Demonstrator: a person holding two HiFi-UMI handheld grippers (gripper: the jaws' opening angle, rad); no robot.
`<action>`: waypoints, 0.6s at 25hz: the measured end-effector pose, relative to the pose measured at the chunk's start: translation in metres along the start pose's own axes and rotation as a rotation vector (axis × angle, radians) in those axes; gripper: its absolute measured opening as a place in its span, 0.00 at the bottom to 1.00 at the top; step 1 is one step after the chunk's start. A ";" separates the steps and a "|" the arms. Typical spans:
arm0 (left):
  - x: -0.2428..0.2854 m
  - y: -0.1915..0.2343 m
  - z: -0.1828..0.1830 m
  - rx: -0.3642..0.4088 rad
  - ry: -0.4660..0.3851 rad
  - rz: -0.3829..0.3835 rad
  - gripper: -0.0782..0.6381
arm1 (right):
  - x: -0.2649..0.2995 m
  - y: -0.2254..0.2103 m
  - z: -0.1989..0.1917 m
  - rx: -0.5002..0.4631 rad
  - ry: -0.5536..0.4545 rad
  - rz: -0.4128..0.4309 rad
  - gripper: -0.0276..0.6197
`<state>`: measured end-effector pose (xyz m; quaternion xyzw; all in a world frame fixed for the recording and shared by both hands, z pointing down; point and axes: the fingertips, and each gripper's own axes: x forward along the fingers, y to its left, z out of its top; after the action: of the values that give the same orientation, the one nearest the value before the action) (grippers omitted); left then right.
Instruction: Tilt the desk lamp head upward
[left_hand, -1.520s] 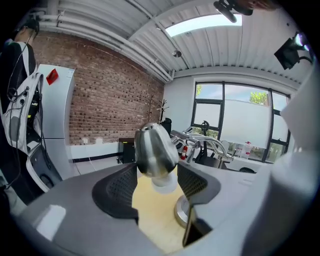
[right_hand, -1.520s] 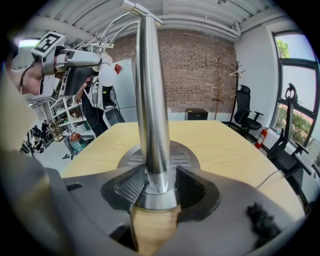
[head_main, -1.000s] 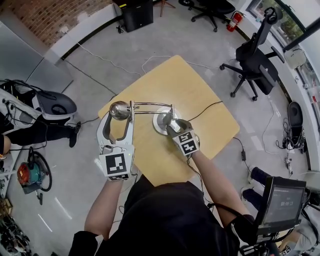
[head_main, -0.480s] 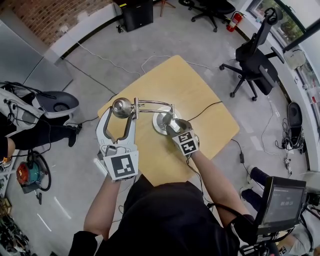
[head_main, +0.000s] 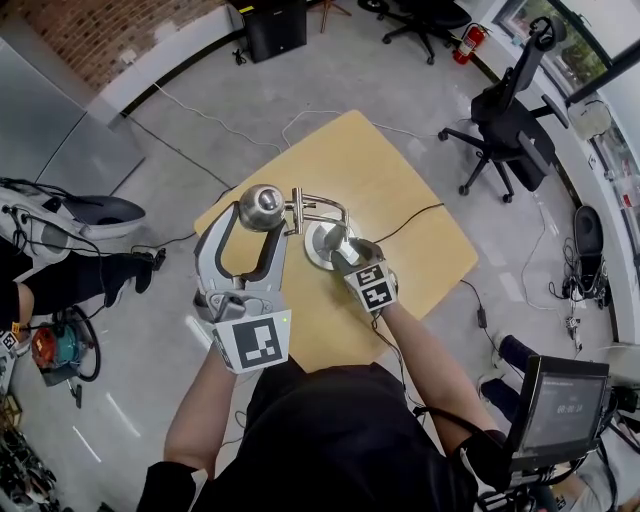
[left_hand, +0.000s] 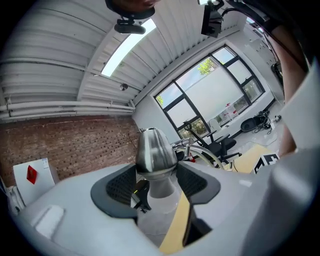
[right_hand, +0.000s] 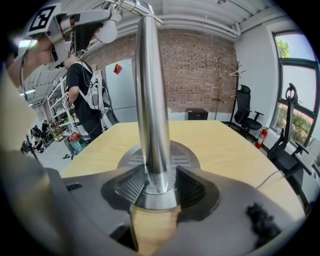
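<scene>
The desk lamp head (head_main: 266, 205) sits between the jaws of your left gripper (head_main: 258, 222). It is out over the left corner of the table (head_main: 410, 190), at the far end of the lamp's curved chrome arm (head_main: 322, 206). In your left gripper view the jaws stand wide, and their ribbed pads press on either side of the chrome, bell-shaped head, so you have it clamped across its body.

Your right gripper (head_main: 342, 256) points down at the lamp's foot. Its jaws are closed on the upright stem (right_hand: 151, 100), with the pads gripping it just above the round base (head_main: 318, 243). That base lies flat on the table, a little toward your side of the middle. A black cord (head_main: 418, 213) runs from it toward the table's right edge. Your two grippers are near each other, with the left one just beside the right one and farther out from you.
</scene>
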<state>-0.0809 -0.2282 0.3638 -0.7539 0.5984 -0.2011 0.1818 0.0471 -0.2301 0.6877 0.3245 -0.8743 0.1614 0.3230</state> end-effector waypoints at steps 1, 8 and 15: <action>0.002 -0.001 0.004 0.012 -0.011 -0.001 0.47 | 0.000 0.000 0.000 0.000 0.000 0.000 0.36; 0.005 -0.002 0.014 0.066 -0.049 -0.010 0.47 | 0.007 0.003 0.000 0.001 -0.003 -0.005 0.36; 0.007 -0.007 0.025 0.091 -0.065 -0.022 0.47 | 0.005 0.003 0.000 0.001 -0.009 -0.004 0.36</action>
<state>-0.0606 -0.2324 0.3464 -0.7575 0.5741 -0.2057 0.2330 0.0424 -0.2299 0.6907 0.3271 -0.8749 0.1598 0.3194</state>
